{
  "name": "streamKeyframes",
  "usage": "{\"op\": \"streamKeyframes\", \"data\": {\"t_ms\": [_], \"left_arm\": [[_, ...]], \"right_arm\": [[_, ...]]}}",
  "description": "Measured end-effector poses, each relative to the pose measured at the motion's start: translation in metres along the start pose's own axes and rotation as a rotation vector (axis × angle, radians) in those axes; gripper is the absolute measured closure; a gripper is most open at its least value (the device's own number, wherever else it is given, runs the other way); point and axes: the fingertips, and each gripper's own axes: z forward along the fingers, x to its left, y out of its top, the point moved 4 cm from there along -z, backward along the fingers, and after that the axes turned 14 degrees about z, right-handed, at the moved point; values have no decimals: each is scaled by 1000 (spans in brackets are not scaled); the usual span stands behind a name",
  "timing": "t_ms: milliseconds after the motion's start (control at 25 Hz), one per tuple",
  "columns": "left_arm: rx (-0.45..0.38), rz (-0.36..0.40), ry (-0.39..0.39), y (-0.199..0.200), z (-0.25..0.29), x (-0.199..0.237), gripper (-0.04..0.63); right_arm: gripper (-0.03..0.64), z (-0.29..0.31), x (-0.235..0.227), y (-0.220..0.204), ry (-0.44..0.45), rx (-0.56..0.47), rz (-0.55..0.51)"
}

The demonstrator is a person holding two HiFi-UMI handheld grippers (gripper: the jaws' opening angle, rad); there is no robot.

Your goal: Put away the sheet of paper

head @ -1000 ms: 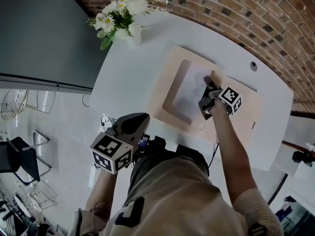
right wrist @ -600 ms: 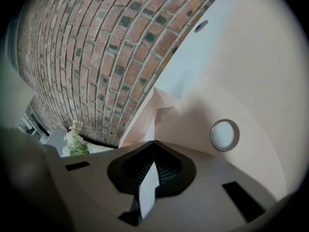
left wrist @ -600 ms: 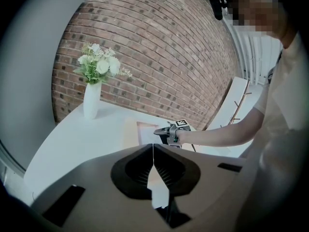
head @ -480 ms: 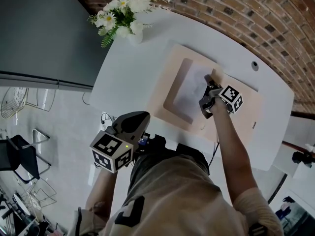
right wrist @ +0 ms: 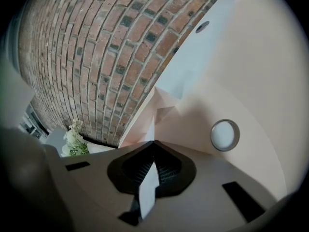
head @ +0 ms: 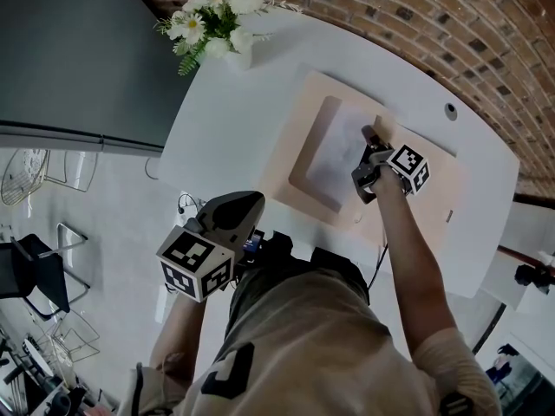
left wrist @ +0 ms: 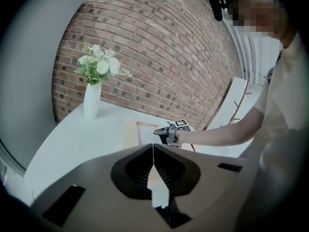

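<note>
The white sheet of paper (head: 333, 158) lies in the rectangular recess of a pale pink folder (head: 297, 119) on the white table (head: 227, 120). My right gripper (head: 367, 137) is at the sheet's right edge and shut on it. In the right gripper view the sheet (right wrist: 149, 128) runs edge-on between the closed jaws of the right gripper (right wrist: 154, 145). My left gripper (head: 257, 200) hangs off the table's near edge, close to the person's body. The left gripper (left wrist: 153, 150) is shut on nothing and faces the table.
A white vase of flowers (head: 217, 24) stands at the table's far left corner. A brick wall (head: 451, 24) runs behind the table. A round snap button (right wrist: 225, 135) sits on the folder near my right jaws. A cable hole (head: 451, 109) is at the table's far right.
</note>
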Motion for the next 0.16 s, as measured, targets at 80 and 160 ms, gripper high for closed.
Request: {"op": "streamKeyframes", "data": {"t_ms": [80, 160], "left_arm": [[-1, 1, 1, 0, -1, 0, 577], [-3, 2, 3, 1, -2, 1, 577]], "right_arm": [[594, 0, 0, 0, -2, -4, -4], [594, 1, 1, 0, -6, -9, -10]]}}
